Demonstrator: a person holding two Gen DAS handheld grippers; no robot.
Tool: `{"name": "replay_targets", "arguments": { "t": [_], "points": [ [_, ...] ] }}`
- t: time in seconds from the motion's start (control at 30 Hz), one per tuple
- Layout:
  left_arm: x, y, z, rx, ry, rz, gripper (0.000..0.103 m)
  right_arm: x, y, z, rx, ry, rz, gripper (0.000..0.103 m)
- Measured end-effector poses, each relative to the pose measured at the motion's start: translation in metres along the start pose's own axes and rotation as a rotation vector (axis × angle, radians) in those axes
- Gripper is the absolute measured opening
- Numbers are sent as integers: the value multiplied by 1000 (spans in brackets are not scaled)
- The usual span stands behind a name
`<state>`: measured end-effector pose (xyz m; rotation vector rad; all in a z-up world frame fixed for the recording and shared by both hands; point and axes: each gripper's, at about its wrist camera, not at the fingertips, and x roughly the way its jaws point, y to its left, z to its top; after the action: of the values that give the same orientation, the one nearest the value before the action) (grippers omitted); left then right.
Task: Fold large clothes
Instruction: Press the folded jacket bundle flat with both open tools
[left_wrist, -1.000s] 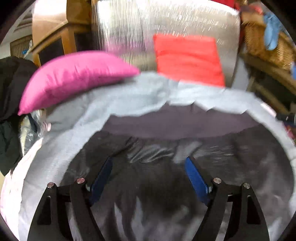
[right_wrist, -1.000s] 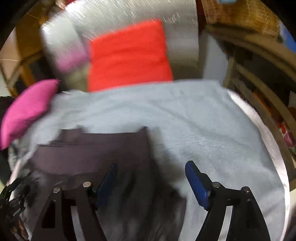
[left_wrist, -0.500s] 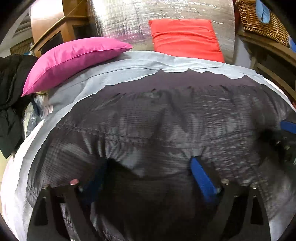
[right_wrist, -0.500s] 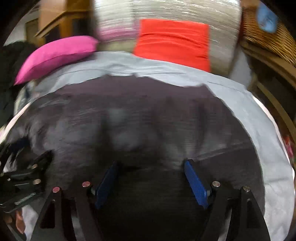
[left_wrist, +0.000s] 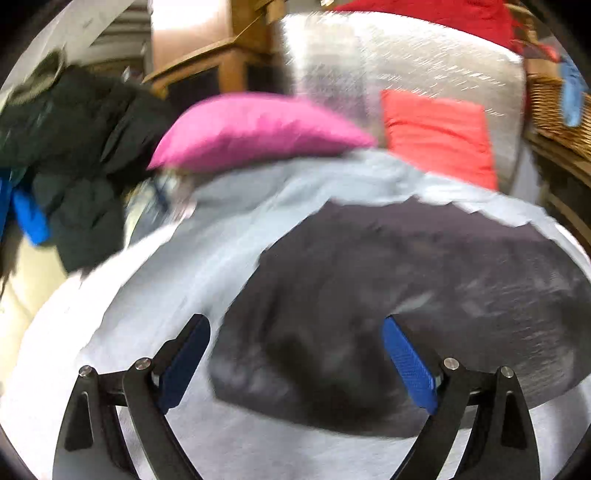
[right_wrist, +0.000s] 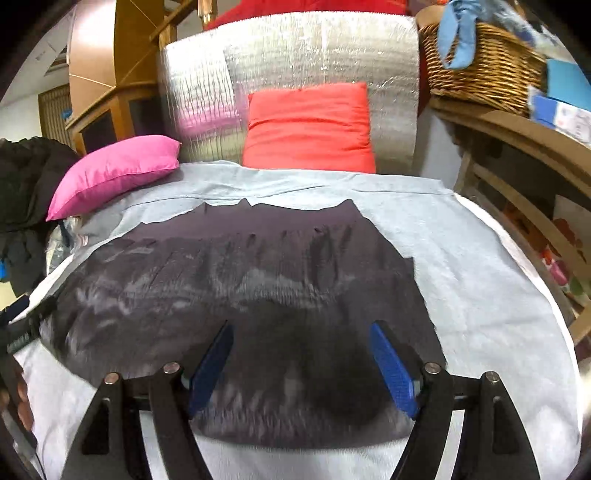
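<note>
Pillows, pink (right_wrist: 114, 173) and red (right_wrist: 310, 133), crowd my sheet's (right_wrist: 480, 280) far edge; both grippers' (left_wrist: 295, 354) (right_wrist: 301, 365) jaws hang spread, empty, over the dark garment (right_wrist: 236, 288).

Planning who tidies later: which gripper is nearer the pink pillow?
Left. The left gripper sits at the dark garment's left end, nearer the pink pillow; the right gripper works farther right.

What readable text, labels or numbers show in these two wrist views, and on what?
None can be read.
Blue and white boxes on the wooden shelf beside the woven wicker basket: faint print, too small and blurred to read.
Dark grey quilted garment on the pale blue sheet: no label visible.
Pink cushion and red cushion: plain.
Left wrist view: motion-blurred, no text visible.
</note>
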<state>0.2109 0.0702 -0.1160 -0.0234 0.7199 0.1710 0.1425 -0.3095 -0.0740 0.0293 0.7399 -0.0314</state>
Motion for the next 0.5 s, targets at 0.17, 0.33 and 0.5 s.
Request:
{"name": "replay_targets", "arguments": {
  "t": [0.17,0.33,0.5],
  "points": [
    [37,13,-24,-23,125,7,96,35,-11,-31,-35,97,-32,82],
    [50,8,-32,-36,123,8,99,36,-25,-28,10,115,-11,85],
    [48,22,-33,-101,136,-47,100,38,-32,-28,53,117,14,86]
  ]
}}
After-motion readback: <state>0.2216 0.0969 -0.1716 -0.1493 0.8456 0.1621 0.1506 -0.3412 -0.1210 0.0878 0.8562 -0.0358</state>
